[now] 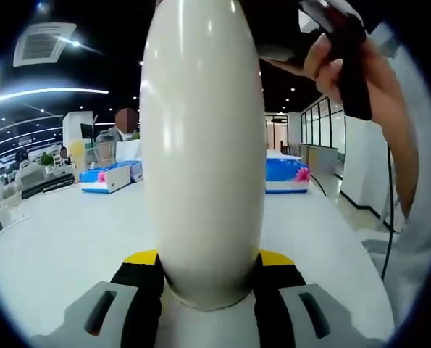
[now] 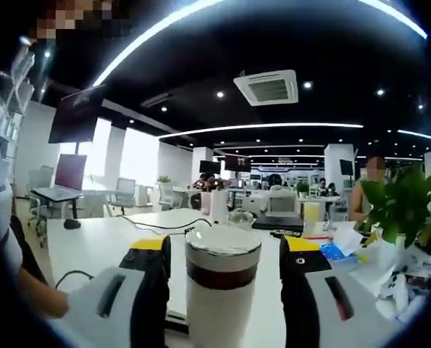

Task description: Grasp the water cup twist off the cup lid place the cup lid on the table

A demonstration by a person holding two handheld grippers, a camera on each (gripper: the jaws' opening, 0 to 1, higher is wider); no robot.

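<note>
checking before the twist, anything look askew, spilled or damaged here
Nothing stands out. The glossy cream water cup stands upright between the left gripper jaws, with no spill on the white table. Its silver-topped lid sits level between the right gripper jaws.

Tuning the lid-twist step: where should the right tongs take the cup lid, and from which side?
Grip the cup lid on its round side wall, above the dark band, coming in level from the side. It sits upright between the right tongs' open jaws. The left tongs clamp the cup body, which should resist the twist.
</note>
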